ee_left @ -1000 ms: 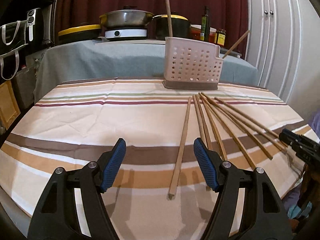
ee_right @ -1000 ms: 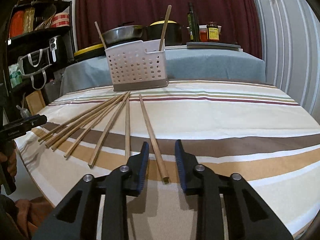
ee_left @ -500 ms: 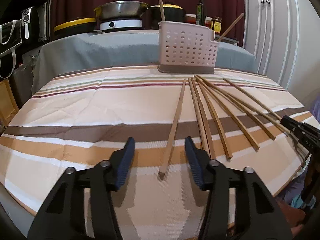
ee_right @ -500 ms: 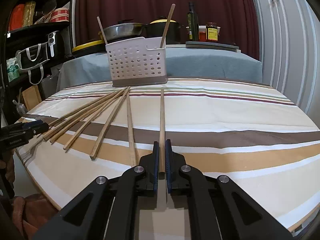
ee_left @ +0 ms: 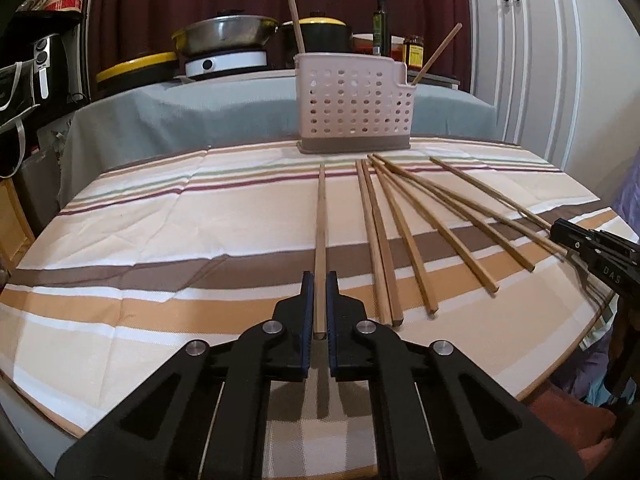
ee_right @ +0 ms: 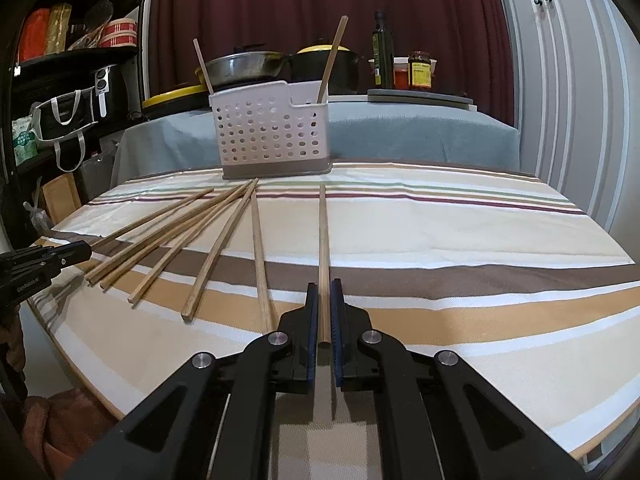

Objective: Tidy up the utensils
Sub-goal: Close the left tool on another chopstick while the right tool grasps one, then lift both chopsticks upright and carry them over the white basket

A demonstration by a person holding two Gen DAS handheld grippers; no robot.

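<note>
The left gripper (ee_left: 319,280) has closed: half a second ago its blue fingers (ee_left: 307,304) stood spread either side of a stick, and they are now pressed onto the near end of the left-hand chopstick (ee_left: 320,220). The right gripper (ee_right: 324,284) has not changed, its fingers (ee_right: 337,312) still clamped on the near end of the right-hand chopstick (ee_right: 323,232).

Each held stick runs straight away from its gripper over the striped cloth of the worktop (ee_left: 160,220), its far tip stopping short of the utensil caddy (ee_left: 352,112). I cannot tell whether either one is clear of the cloth.

Beside them lie the loose chopsticks (ee_left: 404,240), fanned flat on the cloth, their far tips gathered near the foot of the caddy and their near ends spread apart. From the right wrist the same fan lies to the left of the held stick.

The caddy, white and perforated with a grey base, stands upright at the far edge of the cloth. Two standing chopsticks (ee_left: 294,16) lean out of it, one at each end.

Behind it, a grey-covered counter (ee_left: 200,112) carries a steel pan (ee_left: 226,34), a black pot (ee_left: 320,34) with a yellow lid, and an oil bottle (ee_left: 380,20).
</note>
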